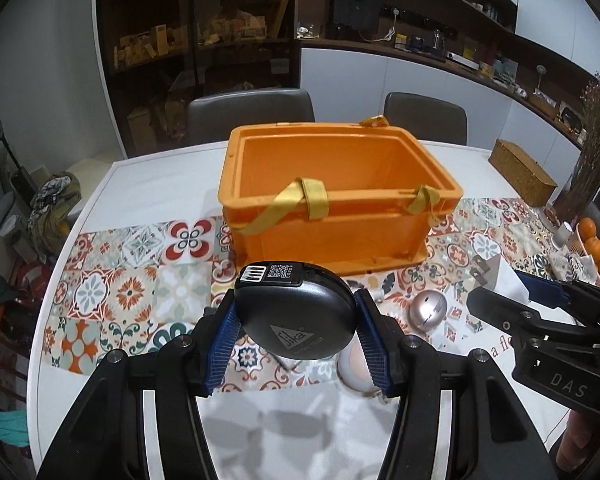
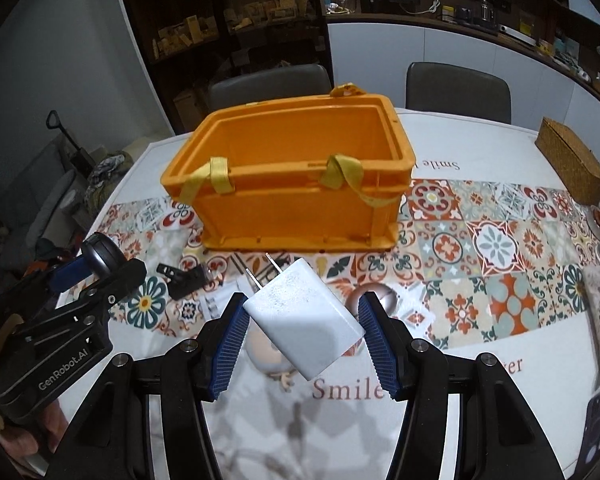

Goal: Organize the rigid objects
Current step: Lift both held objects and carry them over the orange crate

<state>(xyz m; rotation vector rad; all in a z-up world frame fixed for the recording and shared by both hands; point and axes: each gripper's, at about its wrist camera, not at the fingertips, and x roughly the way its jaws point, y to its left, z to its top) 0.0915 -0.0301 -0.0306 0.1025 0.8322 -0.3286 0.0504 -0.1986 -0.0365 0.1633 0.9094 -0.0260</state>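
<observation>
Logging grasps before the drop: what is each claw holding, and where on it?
Left claw: black tape measure, pinched across its round sides. Right claw: white charger, pinched across its body, prongs pointing away.

"Sika" marks the black disc (image 1: pixel 296 316); "DAS" and "GenRobot.AI" mark the tools; "Smile" marks the tablecloth (image 2: pixel 500 240).

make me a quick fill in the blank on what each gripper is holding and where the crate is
The left gripper is shut on a round ____ tape measure.
The right gripper holds a white ____ with two metal prongs.
The orange crate ahead of both grippers looks ____ inside.

Missing words: black; charger; empty
</observation>
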